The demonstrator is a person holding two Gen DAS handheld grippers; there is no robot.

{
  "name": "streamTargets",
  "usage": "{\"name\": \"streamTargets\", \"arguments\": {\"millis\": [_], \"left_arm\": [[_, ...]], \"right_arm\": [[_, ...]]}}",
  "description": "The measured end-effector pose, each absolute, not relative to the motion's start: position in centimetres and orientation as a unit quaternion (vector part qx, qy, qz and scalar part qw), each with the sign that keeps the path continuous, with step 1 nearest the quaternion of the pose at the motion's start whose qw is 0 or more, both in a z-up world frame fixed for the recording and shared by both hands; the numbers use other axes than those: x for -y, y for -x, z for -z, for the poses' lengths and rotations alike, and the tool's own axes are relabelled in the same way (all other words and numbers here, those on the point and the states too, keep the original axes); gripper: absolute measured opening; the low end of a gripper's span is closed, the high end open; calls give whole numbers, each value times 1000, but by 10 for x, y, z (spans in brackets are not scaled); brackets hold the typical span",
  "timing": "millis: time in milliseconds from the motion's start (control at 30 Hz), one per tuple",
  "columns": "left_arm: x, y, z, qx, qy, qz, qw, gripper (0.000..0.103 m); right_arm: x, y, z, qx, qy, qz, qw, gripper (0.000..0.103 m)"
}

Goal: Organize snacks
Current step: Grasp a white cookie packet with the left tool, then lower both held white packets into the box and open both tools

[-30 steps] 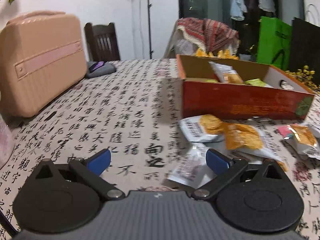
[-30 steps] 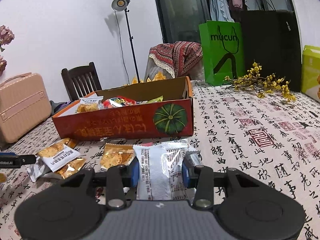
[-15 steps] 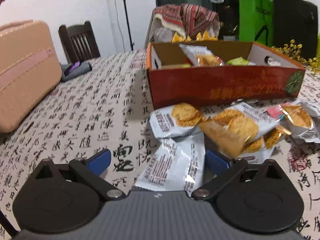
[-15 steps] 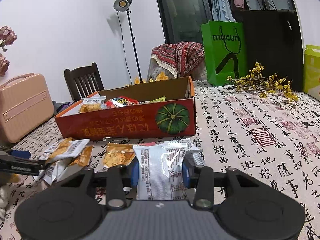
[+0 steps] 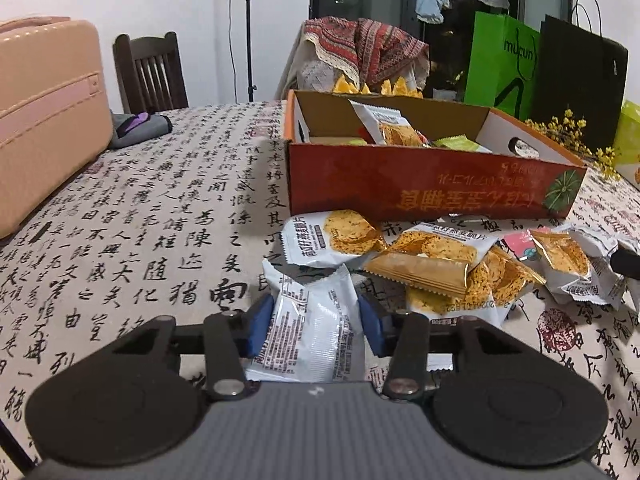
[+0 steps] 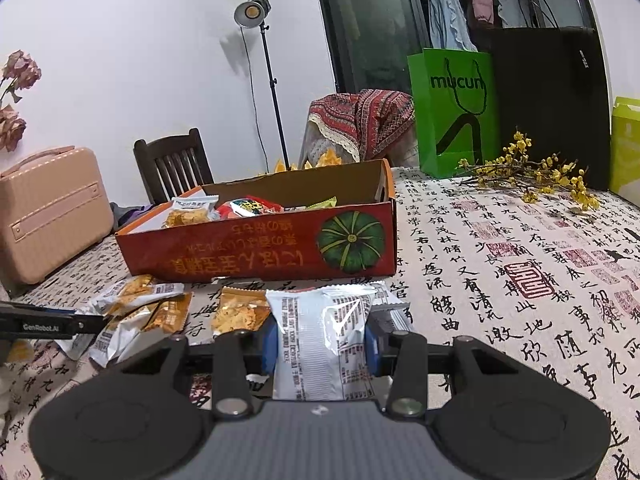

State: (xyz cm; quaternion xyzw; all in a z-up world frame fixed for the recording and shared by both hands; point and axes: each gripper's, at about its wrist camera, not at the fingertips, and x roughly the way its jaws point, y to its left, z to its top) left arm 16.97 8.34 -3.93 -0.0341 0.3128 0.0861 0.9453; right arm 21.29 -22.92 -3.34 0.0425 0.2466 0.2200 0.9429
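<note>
Left gripper [image 5: 316, 322]: jaws closing on a white packet [image 5: 310, 332] that lies between the pads, low over the worktop [image 5: 152, 216]. The packet's top edge sits under the heap [image 5: 424, 264] of cracker packets; if you lift fast, you can drag a neighbour along or scatter the heap.

Right gripper [image 6: 322, 340]: pinching a second white packet [image 6: 322, 336] by its sides, held upright in front of the box [image 6: 260, 248]. The film is slick and puffed; a light pinch may let it slide out on the way.

Box: open, red, just behind the heap, already holding several packets. Its near wall stands tall; come in low and you catch a packet on the rim or shove the box back.

Both grippers work the same stretch in front of the box. Move them together and they may collide.

Loose packets [image 6: 136, 308]: still on the worktop, near the box.
</note>
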Motion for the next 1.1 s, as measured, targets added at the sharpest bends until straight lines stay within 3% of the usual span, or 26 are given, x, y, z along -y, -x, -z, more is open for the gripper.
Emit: {"name": "streamTargets", "arguments": {"millis": [333, 567, 1100], "left_arm": [[-83, -147, 12, -266, 38, -88, 959, 47], [-75, -153, -16, -227, 45, -74, 970, 47], [-60, -241, -66, -183, 70, -65, 978, 47]], "right_arm": [[226, -209, 26, -240, -35, -212, 947, 41], [220, -204, -10, -197, -27, -220, 955, 41], [183, -291, -68, -174, -44, -218, 959, 41]]}}
